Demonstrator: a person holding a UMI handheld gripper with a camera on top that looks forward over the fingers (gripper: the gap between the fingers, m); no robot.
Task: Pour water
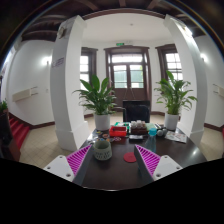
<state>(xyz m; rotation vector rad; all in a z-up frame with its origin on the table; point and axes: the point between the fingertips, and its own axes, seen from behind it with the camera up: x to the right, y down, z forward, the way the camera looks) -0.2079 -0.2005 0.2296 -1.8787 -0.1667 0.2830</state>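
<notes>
- Seemingly the pouring has not begun: the gripper (pixel 107 160) hangs back over the near edge of a dark round table (pixel 115 172), and nothing is lifted or tipped
- On the table, just ahead of the left finger, stands a pale, patterned vessel (pixel 101 150); I judge it the likeliest thing for the task, though whether it is a cup or a jug, and whether it holds water, I cannot tell
- A small red disc (pixel 129 157) lies on the tabletop between the fingers and a little ahead of them
- Further back sits a clutter of small items (pixel 135 130), red and teal among them, too small to name
- Everything is left to do: reach, grasp, lift, tilt over a receiver I cannot yet pick out
- The tongs stand wide open, the purple pads (pixel 78 160) well apart, holding nothing and touching nothing
- Beyond the table are two potted plants (pixel 99 98), white pillars and a wooden door
</notes>
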